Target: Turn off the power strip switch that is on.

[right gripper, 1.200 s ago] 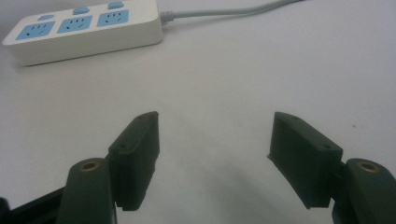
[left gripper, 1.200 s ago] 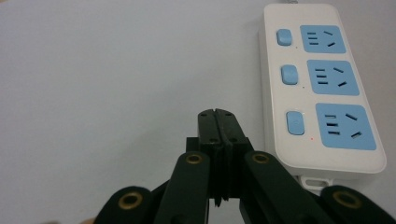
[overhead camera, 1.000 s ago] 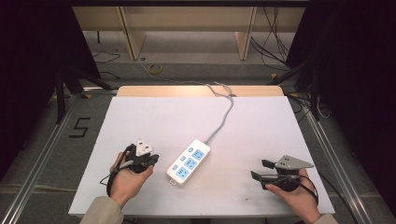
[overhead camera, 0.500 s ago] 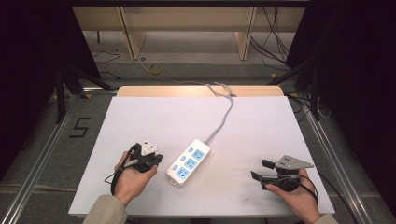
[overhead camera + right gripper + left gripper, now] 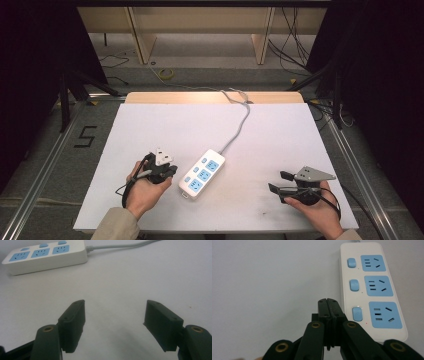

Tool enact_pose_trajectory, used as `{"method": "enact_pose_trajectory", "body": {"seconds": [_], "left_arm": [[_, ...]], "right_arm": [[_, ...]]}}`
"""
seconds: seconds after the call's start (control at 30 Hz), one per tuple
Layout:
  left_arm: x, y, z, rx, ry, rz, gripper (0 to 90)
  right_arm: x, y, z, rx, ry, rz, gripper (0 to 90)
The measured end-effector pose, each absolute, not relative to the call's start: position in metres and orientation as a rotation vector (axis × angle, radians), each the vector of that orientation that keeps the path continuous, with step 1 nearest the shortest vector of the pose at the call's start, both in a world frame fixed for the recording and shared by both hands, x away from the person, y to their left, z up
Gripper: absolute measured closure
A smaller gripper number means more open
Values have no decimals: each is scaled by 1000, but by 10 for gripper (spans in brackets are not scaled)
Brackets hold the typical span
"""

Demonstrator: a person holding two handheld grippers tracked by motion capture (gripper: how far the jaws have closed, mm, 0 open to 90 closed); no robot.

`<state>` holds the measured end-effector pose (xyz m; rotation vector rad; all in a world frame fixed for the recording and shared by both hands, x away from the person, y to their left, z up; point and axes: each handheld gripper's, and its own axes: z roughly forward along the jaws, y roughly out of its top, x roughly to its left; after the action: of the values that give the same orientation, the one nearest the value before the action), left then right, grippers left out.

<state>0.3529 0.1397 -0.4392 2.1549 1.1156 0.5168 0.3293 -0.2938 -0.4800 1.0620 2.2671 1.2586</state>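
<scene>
Compared with half a second ago, the left tongs (image 5: 172, 171) sit closer to the power strip (image 5: 202, 175), the left hand (image 5: 142, 189) having shifted toward it; the right tongs (image 5: 278, 182) are unchanged.

High view: the power strip lies on the white tabletop (image 5: 150, 130), its cable (image 5: 240, 125) running away to the far edge. Left tongs sit just beside the strip's left side. Right tongs, held in the right hand (image 5: 317, 212), rest well apart to the strip's right.

Left gripper view: left tongs (image 5: 329, 305) are clenched, jaws pressed together on nothing, beside the strip (image 5: 374, 287) near its closest blue switch (image 5: 357, 314).

Right gripper view: right tongs (image 5: 115, 322) are released, jaws spread wide, with the strip (image 5: 45, 255) far off.
</scene>
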Motion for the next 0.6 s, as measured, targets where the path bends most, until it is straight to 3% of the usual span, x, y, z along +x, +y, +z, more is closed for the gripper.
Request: {"method": "enact_pose_trajectory", "body": {"seconds": [0.6], "left_arm": [[356, 128, -441, 2192, 1092, 493, 897]], "right_arm": [[329, -294, -480, 1062, 2267, 1260, 339]]}}
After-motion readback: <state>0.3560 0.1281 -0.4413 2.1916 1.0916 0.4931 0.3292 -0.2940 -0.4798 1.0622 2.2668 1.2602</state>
